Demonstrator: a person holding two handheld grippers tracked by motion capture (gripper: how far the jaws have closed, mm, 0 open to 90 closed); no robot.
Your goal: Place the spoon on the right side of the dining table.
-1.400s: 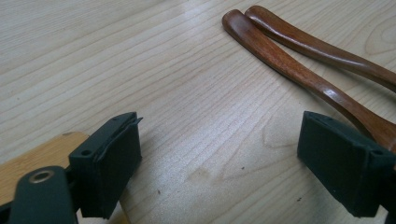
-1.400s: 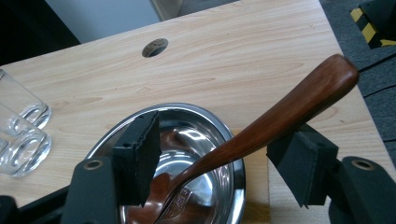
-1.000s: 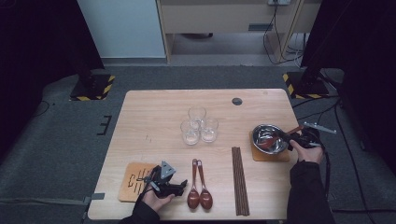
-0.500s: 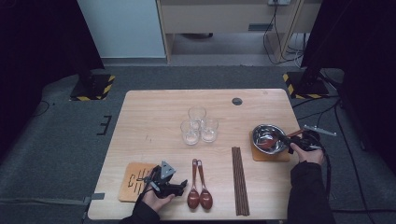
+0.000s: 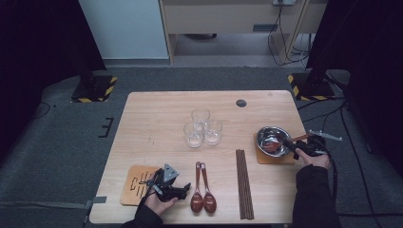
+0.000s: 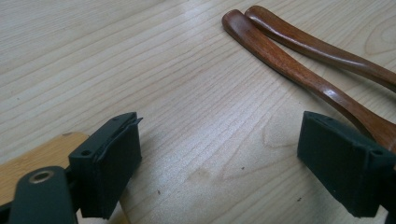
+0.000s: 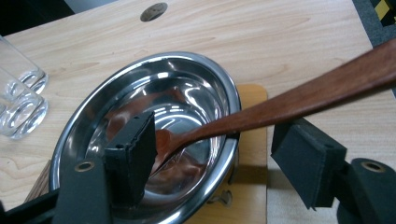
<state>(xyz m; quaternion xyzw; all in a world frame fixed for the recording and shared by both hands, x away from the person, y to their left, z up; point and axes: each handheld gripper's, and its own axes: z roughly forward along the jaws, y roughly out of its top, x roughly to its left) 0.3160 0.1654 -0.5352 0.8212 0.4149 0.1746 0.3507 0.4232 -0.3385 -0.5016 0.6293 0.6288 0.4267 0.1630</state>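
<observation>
A steel bowl (image 5: pixel 264 131) (image 7: pixel 224 79) rests on a wooden coaster (image 5: pixel 271 160) (image 7: pixel 252 140) at the table's right edge. A brown wooden spoon (image 5: pixel 274 144) (image 7: pixel 303 93) lies in it, its handle leaning over the rim. My right gripper (image 5: pixel 292 145) (image 7: pixel 219 133) is open, one jaw inside the bowl and one outside, with the handle passing loose between them. At the near left my left gripper (image 5: pixel 186 187) (image 6: pixel 224 126) is open low over bare wood, between a second coaster (image 5: pixel 135 183) (image 6: pixel 42 154) and two wooden spoons (image 5: pixel 203 190) (image 6: pixel 289 60).
Three clear glasses (image 5: pixel 202 126) (image 7: pixel 18 93) stand clustered mid-table. Dark chopsticks (image 5: pixel 243 183) lie lengthwise between the spoons and the bowl. A small dark round disc (image 5: pixel 241 103) (image 7: pixel 153 11) sits in the far part of the tabletop. Dark floor surrounds the table.
The right hand and gripper have shifted slightly toward the near right beside the bowl. The left gripper has stayed put.
</observation>
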